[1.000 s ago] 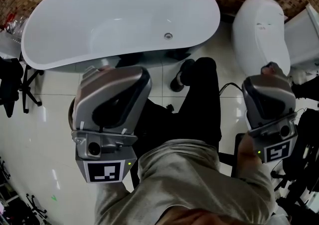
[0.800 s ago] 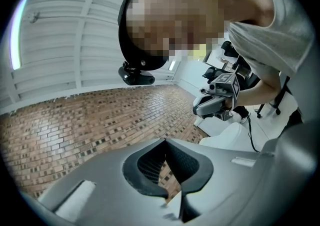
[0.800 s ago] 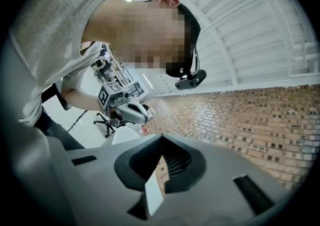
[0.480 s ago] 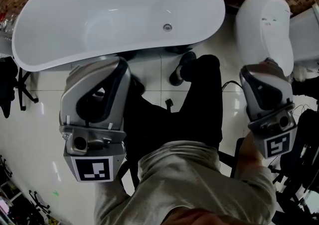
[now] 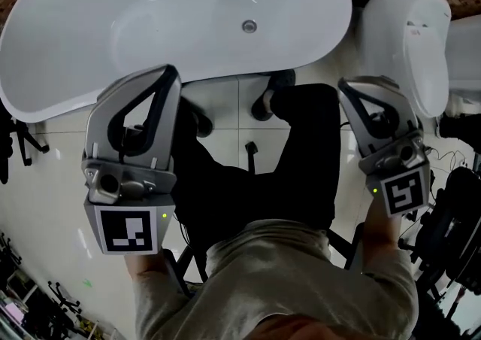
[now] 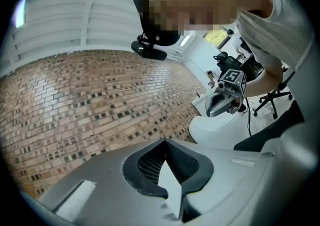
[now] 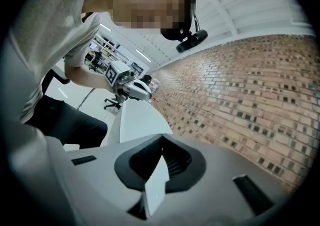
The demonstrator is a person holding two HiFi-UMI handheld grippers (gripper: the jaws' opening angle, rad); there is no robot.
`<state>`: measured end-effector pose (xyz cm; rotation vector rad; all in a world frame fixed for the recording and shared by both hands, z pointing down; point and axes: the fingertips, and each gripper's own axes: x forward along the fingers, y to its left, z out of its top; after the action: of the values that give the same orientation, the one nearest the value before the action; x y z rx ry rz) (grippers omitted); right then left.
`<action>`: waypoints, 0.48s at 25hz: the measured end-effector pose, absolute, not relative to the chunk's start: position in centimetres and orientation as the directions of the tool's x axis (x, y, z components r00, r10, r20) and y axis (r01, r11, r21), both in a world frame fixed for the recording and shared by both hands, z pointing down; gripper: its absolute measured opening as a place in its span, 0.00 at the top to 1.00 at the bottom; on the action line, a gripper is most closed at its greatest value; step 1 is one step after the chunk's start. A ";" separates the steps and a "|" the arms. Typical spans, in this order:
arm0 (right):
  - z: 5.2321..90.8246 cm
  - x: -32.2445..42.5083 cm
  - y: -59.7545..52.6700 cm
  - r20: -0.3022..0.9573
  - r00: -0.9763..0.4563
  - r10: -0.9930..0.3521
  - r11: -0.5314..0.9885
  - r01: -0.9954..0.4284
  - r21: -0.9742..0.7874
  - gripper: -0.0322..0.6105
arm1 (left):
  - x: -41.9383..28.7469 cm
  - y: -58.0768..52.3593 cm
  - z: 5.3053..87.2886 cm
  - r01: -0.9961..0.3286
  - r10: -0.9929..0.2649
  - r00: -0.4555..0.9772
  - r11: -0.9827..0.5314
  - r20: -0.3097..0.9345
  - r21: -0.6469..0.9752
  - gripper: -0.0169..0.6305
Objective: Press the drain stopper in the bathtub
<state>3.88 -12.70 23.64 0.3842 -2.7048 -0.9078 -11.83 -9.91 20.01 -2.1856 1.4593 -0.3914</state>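
Note:
The white bathtub [image 5: 90, 75] fills the top of the head view, with the small round metal drain stopper [image 5: 249, 26] on its floor toward the right. My left gripper [image 5: 170, 73] hangs over the tub's near rim, well short of the stopper, its jaws shut on nothing. My right gripper [image 5: 344, 87] is held out at the right, beside the tub's right end, also shut and empty. In both gripper views the jaws point up at a brick wall; the left gripper [image 6: 164, 141] and the right gripper [image 7: 162, 136] show their tips meeting.
A white toilet [image 5: 409, 37] stands right of the tub. The person's black trouser legs [image 5: 301, 150] and a shoe [image 5: 267, 101] are between the grippers, close to the tub. Chair bases [image 5: 22, 143] and cables [image 5: 451, 210] crowd both floor edges. The brick wall [image 6: 75, 100] runs behind the tub.
Both grippers have tipped upward, so their marker cubes now face the head camera. The tub and stopper have slid lower and nearer in the head view.

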 end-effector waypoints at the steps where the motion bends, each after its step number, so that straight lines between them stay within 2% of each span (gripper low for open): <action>1: 24.5 3.7 -13.4 0.179 -0.929 -0.325 0.782 -0.157 0.603 0.95 | -12.0 -10.9 20.8 -0.782 -0.918 0.397 -0.331 -0.013 -0.528 0.96; 4: 26.9 2.8 -15.5 0.226 -0.928 -0.297 0.817 -0.124 0.564 0.95 | -12.2 -14.3 22.9 -0.766 -0.902 0.432 -0.379 0.020 -0.520 0.96; 9: 30.6 -1.8 -19.4 0.308 -0.940 -0.147 0.850 0.040 0.526 0.95 | -13.2 -21.0 25.9 -0.700 -0.857 0.514 -0.446 0.041 -0.558 0.96; 12: 35.0 -3.6 -23.2 0.421 -0.899 -0.120 0.907 0.073 0.414 0.95 | -14.4 -25.3 28.9 -0.716 -0.856 0.512 -0.471 0.071 -0.514 0.96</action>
<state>-3.57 -23.22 35.01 0.0342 -2.6229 -0.5930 -14.42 -25.29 28.95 -2.3349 1.2934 -0.4484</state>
